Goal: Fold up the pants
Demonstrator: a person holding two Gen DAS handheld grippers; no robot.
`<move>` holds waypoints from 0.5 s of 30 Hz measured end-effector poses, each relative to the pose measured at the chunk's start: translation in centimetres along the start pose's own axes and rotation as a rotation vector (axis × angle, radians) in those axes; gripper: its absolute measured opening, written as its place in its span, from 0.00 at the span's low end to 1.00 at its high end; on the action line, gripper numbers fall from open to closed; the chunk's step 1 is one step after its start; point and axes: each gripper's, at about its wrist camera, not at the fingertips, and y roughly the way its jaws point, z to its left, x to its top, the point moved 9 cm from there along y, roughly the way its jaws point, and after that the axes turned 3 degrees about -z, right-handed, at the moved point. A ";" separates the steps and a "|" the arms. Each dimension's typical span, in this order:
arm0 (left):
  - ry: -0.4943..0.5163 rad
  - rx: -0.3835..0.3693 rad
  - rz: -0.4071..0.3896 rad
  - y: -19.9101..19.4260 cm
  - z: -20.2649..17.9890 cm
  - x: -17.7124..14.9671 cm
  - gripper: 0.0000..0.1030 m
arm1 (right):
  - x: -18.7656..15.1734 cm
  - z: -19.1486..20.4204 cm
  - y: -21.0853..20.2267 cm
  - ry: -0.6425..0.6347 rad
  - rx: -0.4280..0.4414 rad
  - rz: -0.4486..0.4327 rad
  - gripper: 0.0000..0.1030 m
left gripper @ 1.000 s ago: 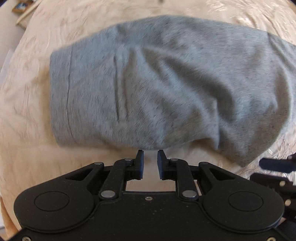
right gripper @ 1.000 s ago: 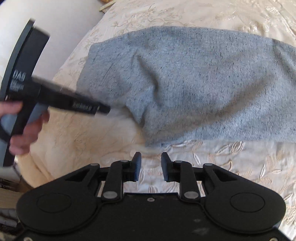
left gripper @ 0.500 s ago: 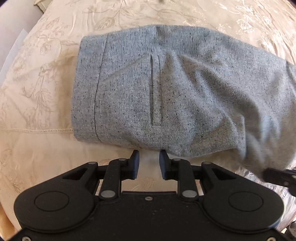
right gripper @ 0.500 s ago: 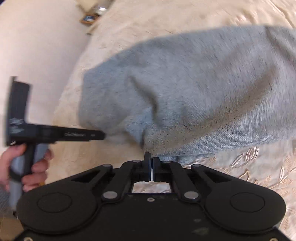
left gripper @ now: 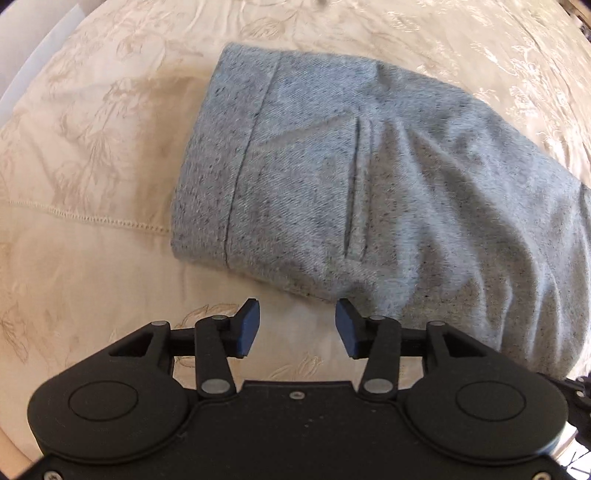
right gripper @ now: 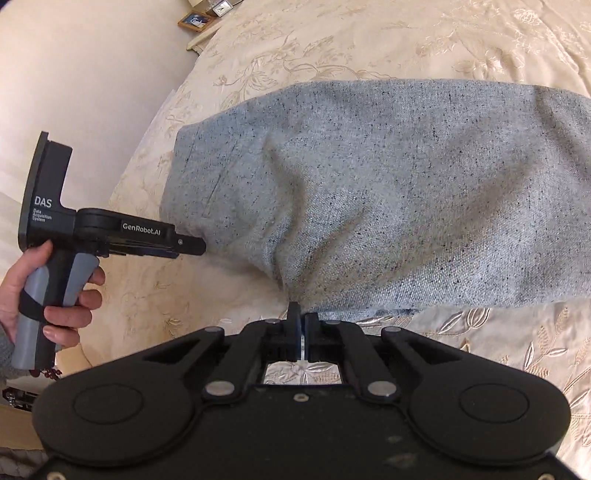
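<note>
Grey flecked pants (left gripper: 369,192) lie folded lengthwise on a cream embroidered bedspread, waistband end to the left with a welt pocket showing. My left gripper (left gripper: 297,328) is open and empty, just short of the pants' near edge. My right gripper (right gripper: 303,325) is shut on the near edge of the pants (right gripper: 406,206), where the cloth bunches into a crease. The left gripper (right gripper: 192,245) also shows in the right wrist view, held by a hand at the waistband end.
The cream bedspread (right gripper: 498,332) covers the bed all around the pants. The bed's left edge drops to a pale wall (right gripper: 74,74). A framed photo (right gripper: 194,20) and a small clock sit on a stand beyond the far corner.
My right gripper has closed on the pants' near edge. My left gripper has opened wider and shifted left, so the waistband now sits nearer the middle of its view.
</note>
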 end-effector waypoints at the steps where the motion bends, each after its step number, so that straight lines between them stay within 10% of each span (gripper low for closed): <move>1: -0.025 0.007 -0.005 0.3 0.3 0.1 0.54 | 0.2 -0.1 0.3 0.006 0.001 -0.002 0.03; 13: -0.355 -0.008 0.016 3.4 3.2 1.1 0.54 | -0.1 -0.4 -0.3 0.025 -0.003 -0.009 0.03; 15: -0.377 -0.013 -0.022 2.7 3.5 0.9 0.27 | -0.3 -0.4 -0.3 0.015 -0.004 -0.004 0.03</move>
